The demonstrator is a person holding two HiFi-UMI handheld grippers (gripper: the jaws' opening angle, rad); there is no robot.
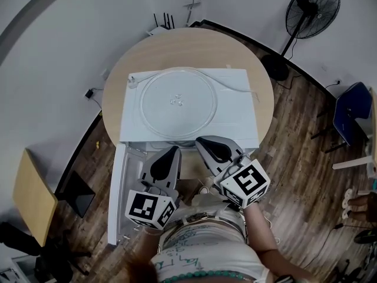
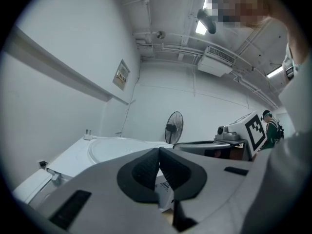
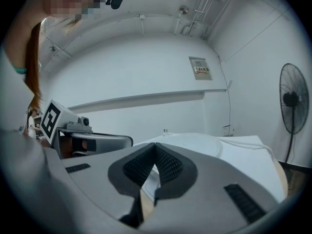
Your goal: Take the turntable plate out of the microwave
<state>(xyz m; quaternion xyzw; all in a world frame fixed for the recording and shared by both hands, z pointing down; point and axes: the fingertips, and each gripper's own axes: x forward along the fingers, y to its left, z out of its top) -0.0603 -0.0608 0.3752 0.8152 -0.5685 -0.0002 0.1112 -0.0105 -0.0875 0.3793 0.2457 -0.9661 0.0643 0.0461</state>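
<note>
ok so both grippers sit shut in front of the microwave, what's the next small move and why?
Probably move the left gripper sideways to the open door and start swinging it shut. The turntable plate already lies flat on top of the microwave, and both it and the right gripper have fingers closed on nothing, so only the door looks left.

You see the turntable plate (image 1: 178,103) as a round disc of clear glass with a raised rim. It lies flat on the top of the white microwave (image 1: 238,125), about in the middle. The microwave stands on a round wooden table (image 1: 115,81), and its door (image 1: 116,193) is swung open toward you.
</note>
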